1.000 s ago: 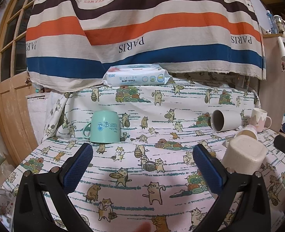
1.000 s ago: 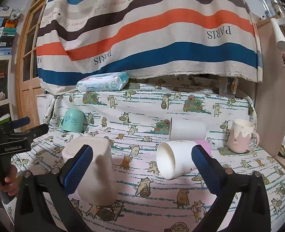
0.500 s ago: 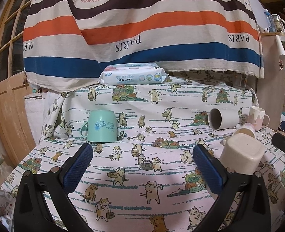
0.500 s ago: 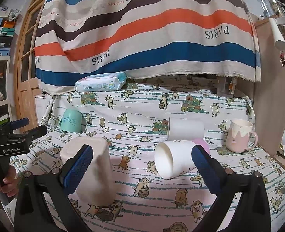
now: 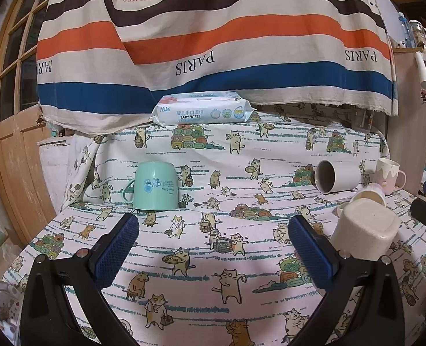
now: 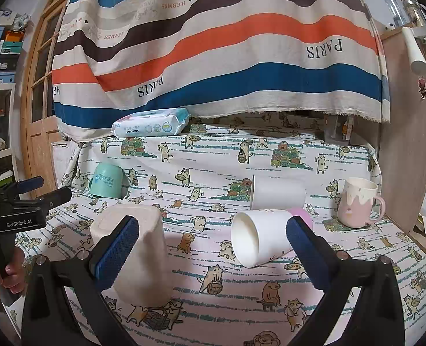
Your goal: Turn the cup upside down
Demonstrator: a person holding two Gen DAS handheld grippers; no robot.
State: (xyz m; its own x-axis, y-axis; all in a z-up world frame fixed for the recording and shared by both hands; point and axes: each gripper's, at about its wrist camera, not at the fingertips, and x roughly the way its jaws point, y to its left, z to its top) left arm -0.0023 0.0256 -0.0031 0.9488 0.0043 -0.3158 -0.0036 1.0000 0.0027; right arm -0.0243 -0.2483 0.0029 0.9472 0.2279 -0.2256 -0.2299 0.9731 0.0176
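A beige cup [image 6: 138,248] stands upside down on the cat-print cloth, just behind my right gripper's left finger; it also shows in the left wrist view [image 5: 366,230]. A white cup [image 6: 259,239] lies on its side with its mouth toward me. Another white cup [image 6: 279,191] lies on its side behind it. A green mug [image 5: 155,186] stands upside down at the back left. My left gripper [image 5: 213,248] is open and empty above the cloth. My right gripper [image 6: 213,245] is open and empty, between the beige cup and the near white cup.
A pink and white mug [image 6: 357,203] stands upright at the right. A baby wipes pack [image 5: 203,112] lies on the raised ledge at the back. A striped cloth [image 5: 213,43] hangs behind. A wooden door [image 5: 13,132] is at the left.
Both views have shifted slightly, with the cups sitting a little lower and nearer in the frames. Both grippers stay open and no cup has moved.
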